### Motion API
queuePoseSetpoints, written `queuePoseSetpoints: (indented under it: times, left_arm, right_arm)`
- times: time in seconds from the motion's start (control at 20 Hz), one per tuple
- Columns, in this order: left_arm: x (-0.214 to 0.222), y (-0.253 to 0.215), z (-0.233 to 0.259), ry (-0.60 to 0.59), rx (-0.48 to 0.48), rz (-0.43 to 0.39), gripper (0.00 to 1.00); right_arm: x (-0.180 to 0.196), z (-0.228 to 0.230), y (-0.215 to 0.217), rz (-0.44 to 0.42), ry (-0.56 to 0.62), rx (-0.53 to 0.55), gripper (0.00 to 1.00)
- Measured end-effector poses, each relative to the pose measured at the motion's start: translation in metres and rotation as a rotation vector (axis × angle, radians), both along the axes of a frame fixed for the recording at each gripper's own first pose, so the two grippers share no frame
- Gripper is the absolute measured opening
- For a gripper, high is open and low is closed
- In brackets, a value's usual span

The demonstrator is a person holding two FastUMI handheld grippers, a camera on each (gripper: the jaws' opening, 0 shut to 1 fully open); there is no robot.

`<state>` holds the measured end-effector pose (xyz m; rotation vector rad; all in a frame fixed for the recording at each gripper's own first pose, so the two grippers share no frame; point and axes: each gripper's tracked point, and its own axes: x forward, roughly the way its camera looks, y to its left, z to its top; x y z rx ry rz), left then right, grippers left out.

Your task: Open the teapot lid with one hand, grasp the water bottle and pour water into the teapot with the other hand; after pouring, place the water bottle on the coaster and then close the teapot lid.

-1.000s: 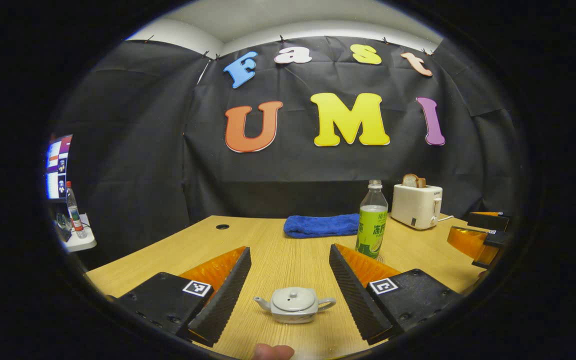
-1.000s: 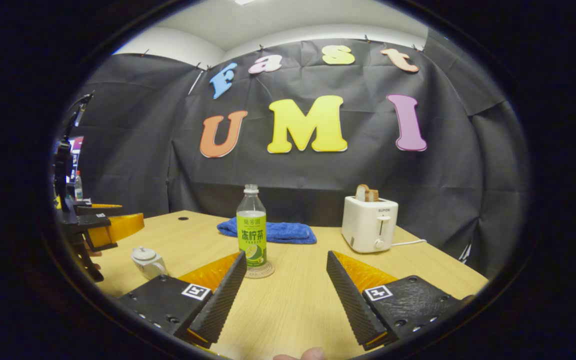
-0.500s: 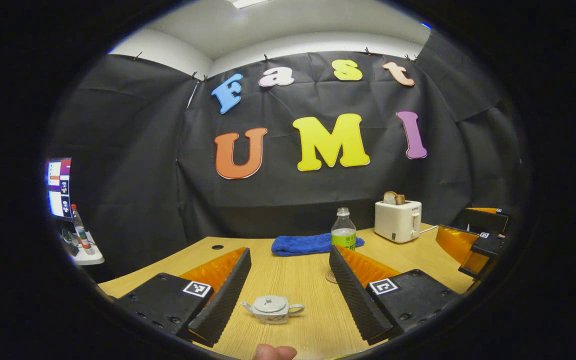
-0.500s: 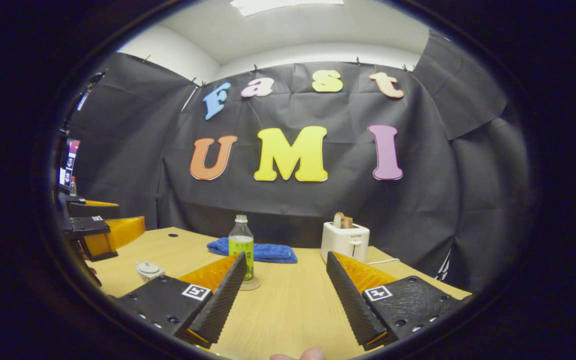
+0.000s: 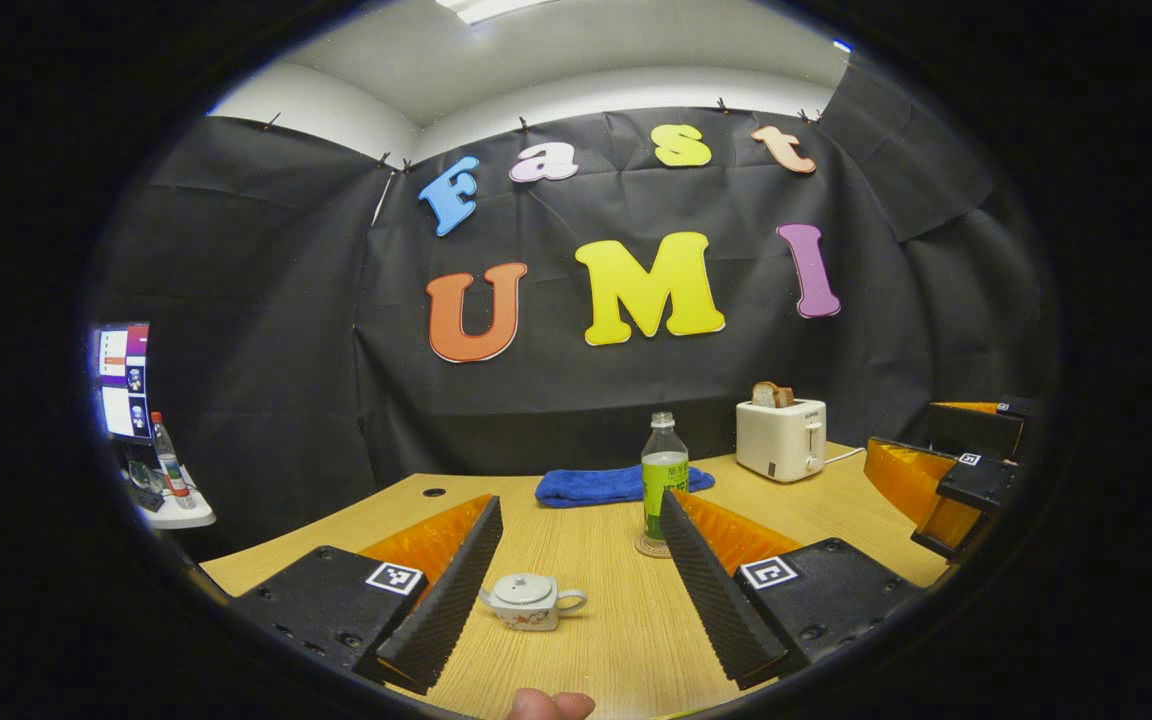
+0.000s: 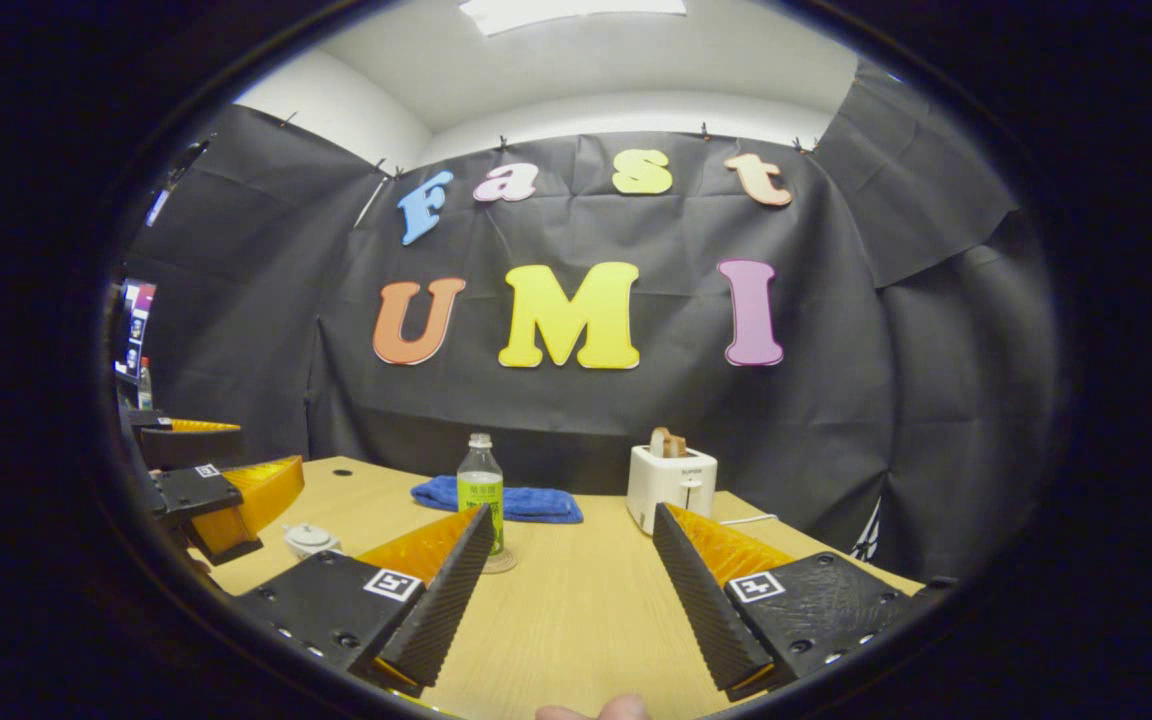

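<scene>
Left gripper view gives me the wide wooden counter (image 5: 576, 560) first, with a white toaster (image 5: 781, 438) and a folded blue towel (image 5: 606, 485) at its far edge. Nearer stands the water bottle (image 5: 664, 478), upright on its round coaster (image 5: 652, 547), long axis vertical, and it shows no cap as far as I can make out. Smallest is the teapot (image 5: 526, 605), sitting low on the counter with its lid (image 5: 522, 590) on, spout to the left and handle to the right. My left gripper (image 5: 581, 590) has its fingers spread wide and holding nothing, and the teapot lies straight ahead between them, just off the left finger, so this hand is plainly the nearer one to the lid. In the right gripper view the right gripper (image 6: 576, 600) is likewise spread and empty; the bottle (image 6: 481, 490) stands ahead and a little left, just past its left fingertip, and the teapot (image 6: 311, 540) is well off to the left beside the other gripper (image 6: 226, 495). Bottle on coaster with lid down fits either end of the job, so I read nothing further.
</scene>
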<state>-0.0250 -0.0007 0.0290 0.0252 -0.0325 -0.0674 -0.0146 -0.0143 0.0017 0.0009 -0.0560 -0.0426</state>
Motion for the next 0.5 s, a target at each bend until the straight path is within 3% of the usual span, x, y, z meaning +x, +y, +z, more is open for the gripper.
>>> queuePoseSetpoints:
  times: [0.5]
  left_arm:
    - [0.002,0.017,0.0,0.0,-0.042,0.0,0.99]
  right_arm:
    - [-0.003,-0.001,0.023,0.005,0.016,-0.019,0.95]
